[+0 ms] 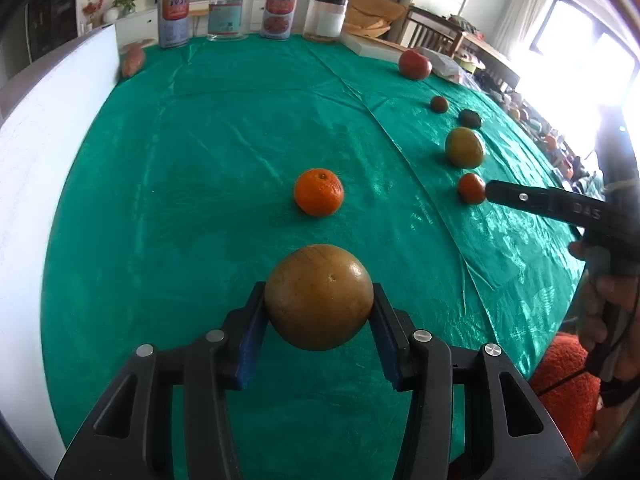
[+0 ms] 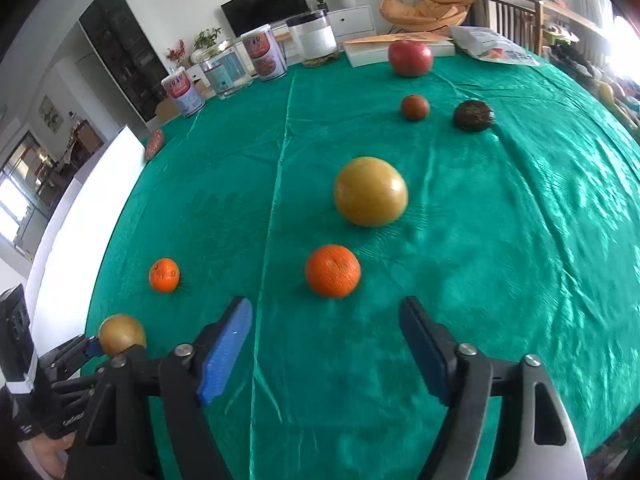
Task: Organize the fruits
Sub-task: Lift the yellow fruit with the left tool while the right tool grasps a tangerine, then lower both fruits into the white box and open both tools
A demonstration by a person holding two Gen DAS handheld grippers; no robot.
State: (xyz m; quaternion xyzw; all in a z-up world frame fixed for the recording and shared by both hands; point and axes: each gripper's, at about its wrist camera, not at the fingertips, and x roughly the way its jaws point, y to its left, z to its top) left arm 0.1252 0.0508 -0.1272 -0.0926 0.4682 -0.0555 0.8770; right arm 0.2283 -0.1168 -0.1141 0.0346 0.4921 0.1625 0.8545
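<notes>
My left gripper (image 1: 319,300) is shut on a brown-yellow round fruit (image 1: 319,297), held just above the green cloth; it also shows at the left of the right wrist view (image 2: 122,334). A small orange (image 1: 319,192) lies ahead of it. My right gripper (image 2: 326,312) is open and empty, just short of a second orange (image 2: 333,271). Beyond that lie a yellow round fruit (image 2: 371,191), a small reddish fruit (image 2: 415,107), a dark rough fruit (image 2: 473,115) and a red apple (image 2: 410,57). The first orange sits left of it (image 2: 164,275).
Tins and jars (image 1: 230,12) stand along the table's far edge, with a white box (image 2: 400,50) and a bag (image 2: 494,50). A white board (image 1: 48,128) borders the left side. A reddish item (image 1: 133,60) lies at the far left corner.
</notes>
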